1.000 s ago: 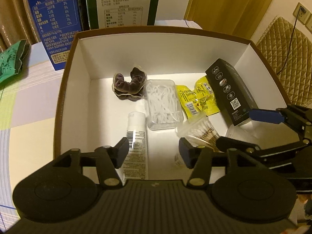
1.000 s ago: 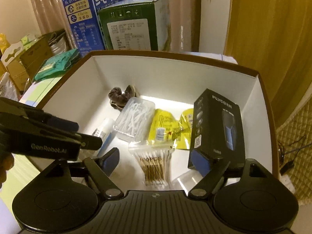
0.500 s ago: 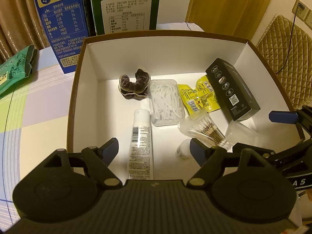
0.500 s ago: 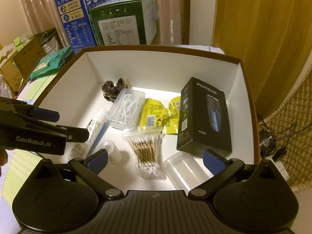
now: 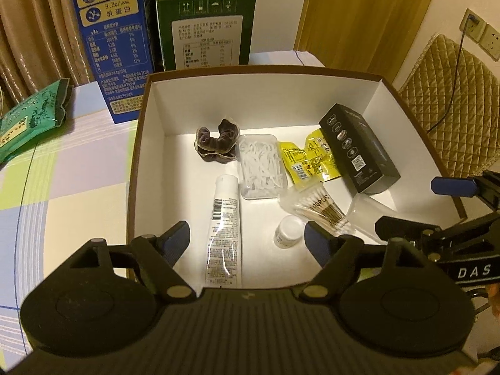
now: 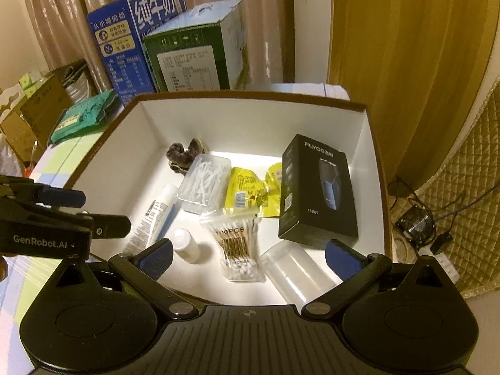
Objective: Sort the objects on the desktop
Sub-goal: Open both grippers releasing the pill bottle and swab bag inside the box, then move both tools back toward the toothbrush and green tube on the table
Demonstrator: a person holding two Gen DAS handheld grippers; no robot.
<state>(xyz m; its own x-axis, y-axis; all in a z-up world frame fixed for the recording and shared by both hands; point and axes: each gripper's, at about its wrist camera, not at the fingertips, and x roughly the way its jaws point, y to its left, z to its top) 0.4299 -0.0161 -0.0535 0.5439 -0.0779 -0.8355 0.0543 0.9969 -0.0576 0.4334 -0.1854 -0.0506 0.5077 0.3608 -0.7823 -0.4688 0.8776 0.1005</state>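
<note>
An open white box with a brown rim (image 5: 136, 168) (image 6: 250, 95) holds a brown scrunchie (image 5: 215, 142) (image 6: 181, 153), a clear case of floss picks (image 5: 261, 165) (image 6: 204, 184), yellow packets (image 5: 307, 156) (image 6: 250, 195), a black shaver box (image 5: 359, 148) (image 6: 315, 192), a bag of cotton swabs (image 5: 318, 207) (image 6: 239, 243), a white tube (image 5: 224, 228) (image 6: 153, 218), a small white bottle (image 5: 288, 230) (image 6: 187, 245) and a clear cup on its side (image 5: 370, 215) (image 6: 297, 272). My left gripper (image 5: 247, 239) hangs open over the box's near edge. My right gripper (image 6: 249, 256) is open and empty above the near right corner.
Behind the box stand a blue milk carton (image 5: 109, 37) (image 6: 134, 40) and a green carton (image 5: 206, 28) (image 6: 193, 56). A green packet (image 5: 31, 118) (image 6: 84, 118) lies on the checked tablecloth at left. A quilted chair (image 5: 453, 106) and floor cables (image 6: 418, 222) are at right.
Both grippers have opened wider and drawn back and up from the box. The right fingers came off the black shaver box, which now lies flat.
</note>
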